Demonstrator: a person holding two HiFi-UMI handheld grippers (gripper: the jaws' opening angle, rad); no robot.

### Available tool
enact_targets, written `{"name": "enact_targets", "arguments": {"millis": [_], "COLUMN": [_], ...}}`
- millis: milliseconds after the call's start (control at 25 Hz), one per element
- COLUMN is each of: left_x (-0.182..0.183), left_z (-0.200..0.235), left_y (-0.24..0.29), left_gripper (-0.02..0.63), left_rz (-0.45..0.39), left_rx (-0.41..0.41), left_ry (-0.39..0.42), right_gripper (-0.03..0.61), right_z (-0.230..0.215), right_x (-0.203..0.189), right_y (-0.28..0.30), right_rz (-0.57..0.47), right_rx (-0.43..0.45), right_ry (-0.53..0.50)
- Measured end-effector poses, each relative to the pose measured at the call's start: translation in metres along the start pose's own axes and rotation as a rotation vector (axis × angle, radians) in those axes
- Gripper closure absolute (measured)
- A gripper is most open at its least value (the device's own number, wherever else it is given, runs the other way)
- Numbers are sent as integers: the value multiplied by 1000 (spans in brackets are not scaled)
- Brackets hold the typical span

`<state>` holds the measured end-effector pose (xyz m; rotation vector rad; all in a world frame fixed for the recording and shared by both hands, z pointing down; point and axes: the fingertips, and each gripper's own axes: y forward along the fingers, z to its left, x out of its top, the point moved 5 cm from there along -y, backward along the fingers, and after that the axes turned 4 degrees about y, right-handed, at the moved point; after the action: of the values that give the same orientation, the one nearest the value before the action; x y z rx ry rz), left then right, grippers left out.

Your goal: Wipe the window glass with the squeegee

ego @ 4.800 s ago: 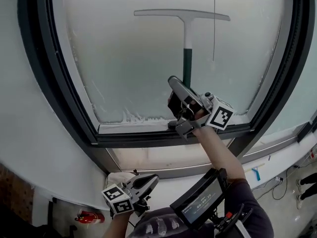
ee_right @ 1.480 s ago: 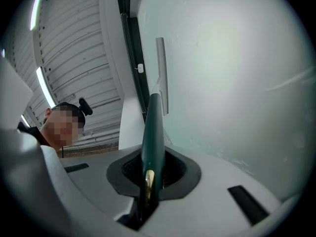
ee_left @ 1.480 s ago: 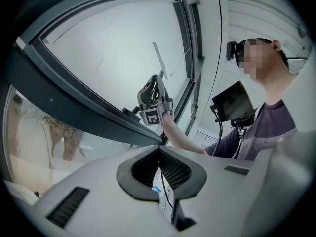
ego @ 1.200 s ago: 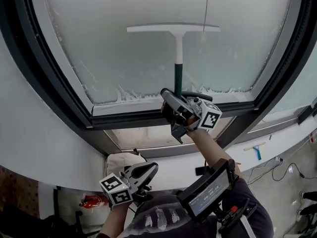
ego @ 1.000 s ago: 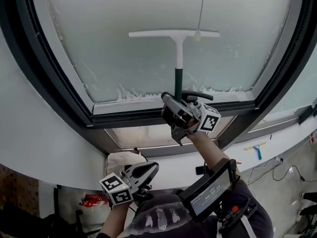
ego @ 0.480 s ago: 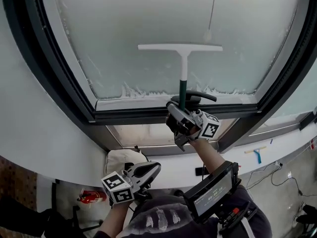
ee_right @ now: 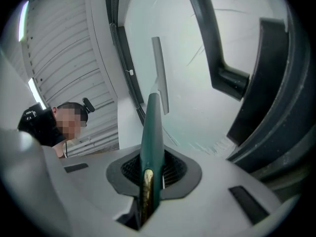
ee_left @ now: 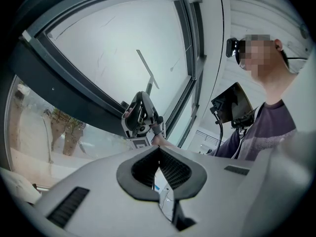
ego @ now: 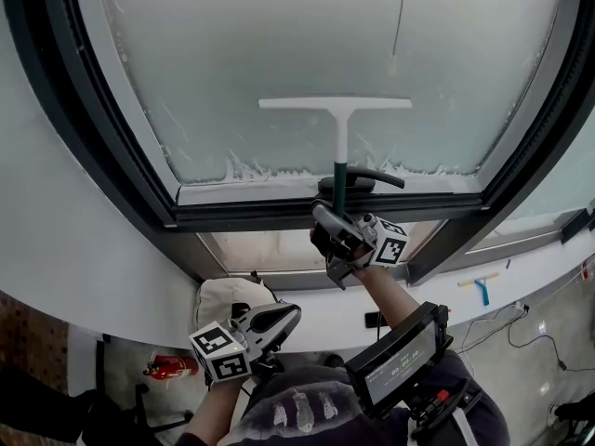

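Window glass [ego: 279,54] bears a squeegee [ego: 337,105], judged light and stiff, right gripper [ego: 333,219] clamping its six-o'clock handle [ego: 340,175]; left gripper [ego: 284,319] closed, empty.

My pads [ee_right: 174,168] look ribbed, matt rubber. The squeegee [ee_right: 150,127] handle is smooth, glossy green plastic. The glass [ego: 279,45] is hazy and matt, the frame [ego: 242,216] dark and matt.

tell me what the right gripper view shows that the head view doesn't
Only the right gripper view: the right gripper close up, jaws pressed on the green handle of the squeegee. Only the head view: the left gripper, shut and empty, held low, and a blue tool at lower right. Both: the squeegee blade against the glass, and the black window handle.
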<state>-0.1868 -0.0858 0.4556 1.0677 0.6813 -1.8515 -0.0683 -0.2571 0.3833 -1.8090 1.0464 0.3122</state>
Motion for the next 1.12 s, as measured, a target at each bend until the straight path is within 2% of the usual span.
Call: {"name": "enact_targets", "arguments": {"millis": [600, 800, 920, 1000, 1120], "left_x": [1, 5, 4, 6, 6], "left_z": [2, 0, -2, -3, -5], "left_y": [10, 16, 19, 24, 33], "left_gripper": [606, 606, 606, 606, 606], "left_rz": [6, 1, -2, -1, 3], "left_rx": [-16, -17, -21, -20, -21], "left_ry": [12, 25, 31, 32, 35], "right_gripper": [566, 575, 577, 578, 578], "right_z": [3, 16, 33, 44, 63], "right_x": [-16, -16, -12, -2, 12], "right_y": [-20, -22, -24, -28, -33], "right_rz": [23, 29, 2, -4, 45], "right_rx": [-22, -67, -51, -48, -45], "right_ry": [40, 22, 30, 2, -73]}}
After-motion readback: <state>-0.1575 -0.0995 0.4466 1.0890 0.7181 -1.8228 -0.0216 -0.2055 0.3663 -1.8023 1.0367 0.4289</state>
